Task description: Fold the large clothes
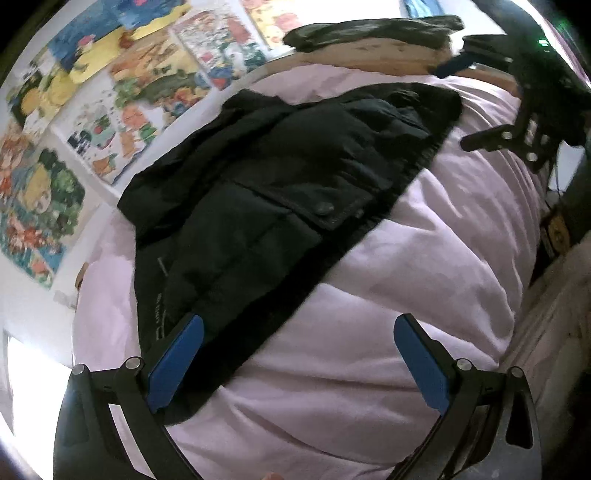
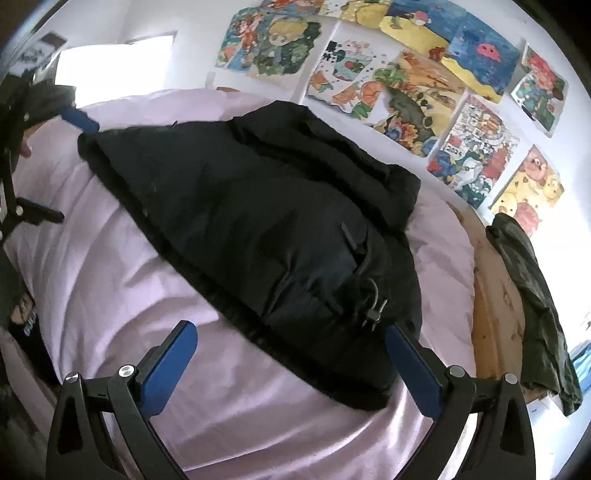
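Left wrist view: my left hand-held gripper [image 1: 297, 363] hangs over the bed [image 1: 424, 258], jaws spread wide, released, nothing between them. Left blue pad [image 1: 177, 363] overlaps the near hem of the black jacket [image 1: 266, 184]; I cannot tell if it touches. Right pad [image 1: 421, 363] is over bare pink duvet. The jacket lies flat across the duvet, running from the near left up toward the far right, a snap pocket flap [image 1: 328, 210] facing up. My right hand-held gripper [image 1: 476, 103] shows at the upper right, beyond the jacket's far corner, fingers apart. A dark green garment [image 1: 373, 31] is draped on the wooden bed frame [image 1: 369, 53] at the far end. Colourful drawings [image 1: 122, 92] cover the wall on the left.

Right wrist view: right hand-held gripper [image 2: 291, 363] also released, jaws wide, empty. Its right pad [image 2: 413, 369] sits just beside the jacket's [image 2: 258, 206] near corner, by a drawcord toggle [image 2: 373, 308]; left pad [image 2: 170, 363] is over the pink bed cover [image 2: 110, 277]. Jacket is bulky, piled mid-bed. Left hand-held gripper [image 2: 59, 166] visible at the left edge, near the jacket's far corner, fingers apart. Green garment [image 2: 535, 295] hangs over the bed frame [image 2: 491, 295] on the right. Drawings [image 2: 424, 81] fill the wall behind.
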The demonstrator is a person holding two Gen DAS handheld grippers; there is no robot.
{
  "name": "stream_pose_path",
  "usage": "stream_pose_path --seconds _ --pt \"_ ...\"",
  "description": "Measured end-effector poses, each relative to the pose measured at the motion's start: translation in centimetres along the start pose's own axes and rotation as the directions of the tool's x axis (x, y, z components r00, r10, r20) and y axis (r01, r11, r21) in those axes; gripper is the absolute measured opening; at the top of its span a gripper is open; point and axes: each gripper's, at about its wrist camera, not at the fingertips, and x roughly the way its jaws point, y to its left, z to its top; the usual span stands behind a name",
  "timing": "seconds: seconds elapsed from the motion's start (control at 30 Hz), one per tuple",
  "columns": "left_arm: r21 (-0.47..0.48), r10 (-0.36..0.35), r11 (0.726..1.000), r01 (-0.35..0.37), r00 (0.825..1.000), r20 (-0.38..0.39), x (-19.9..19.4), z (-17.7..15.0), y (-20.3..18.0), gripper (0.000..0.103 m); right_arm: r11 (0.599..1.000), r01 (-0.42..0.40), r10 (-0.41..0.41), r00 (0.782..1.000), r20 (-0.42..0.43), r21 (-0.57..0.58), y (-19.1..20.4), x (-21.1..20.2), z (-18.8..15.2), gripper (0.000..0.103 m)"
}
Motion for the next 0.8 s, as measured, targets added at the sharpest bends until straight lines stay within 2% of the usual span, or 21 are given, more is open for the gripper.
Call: stream_pose_path --seconds 0.1,0.23,0.3,0.47,0.63,0.73,0.8 --pt "0.056 0.014 0.998 -0.014 1.000 0.007 0.3 -0.5 -0.6 0.101 0.999 0.028 -0.029 0.999 -0.031 -0.042 0.3 0.9 -0.6 0.103" --pt "0.084 0.048 0.995 -0.044 0.998 -0.039 1.5 -1.8 -0.9 0.101 0.994 0.061 -0.068 0.995 -0.072 -0.095 0.8 2.2 -1.5 0.103" --pt "0.087 0.083 0.993 -0.078 0.995 -0.057 2.1 -2.3 -0.7 0.101 0.990 0.086 -0.094 0.993 -0.067 -0.111 1.0 2.5 -1.8 0.103" --pt "0.067 0.130 0.990 -0.125 0.988 -0.086 3.0 -3.1 0.0 0.101 0.981 0.163 -0.165 0.986 -0.008 -0.108 0.7 2.5 -2.4 0.103" --pt "0.023 0.099 0.995 -0.097 0.993 -0.069 2.4 -3.3 0.6 0.101 0.955 0.251 -0.245 0.968 0.060 -0.159 1.4 2.4 -3.6 0.103" --pt "0.012 0.135 0.991 -0.134 0.988 -0.076 2.6 -3.2 0.9 0.101 0.919 0.320 -0.304 0.947 0.099 -0.233 2.3 2.9 -3.9 0.103" --pt "0.012 0.198 0.980 -0.198 0.977 -0.081 2.8 -3.3 1.3 0.101 0.893 0.368 -0.346 0.929 0.128 -0.257 2.7 3.2 -3.7 0.103"
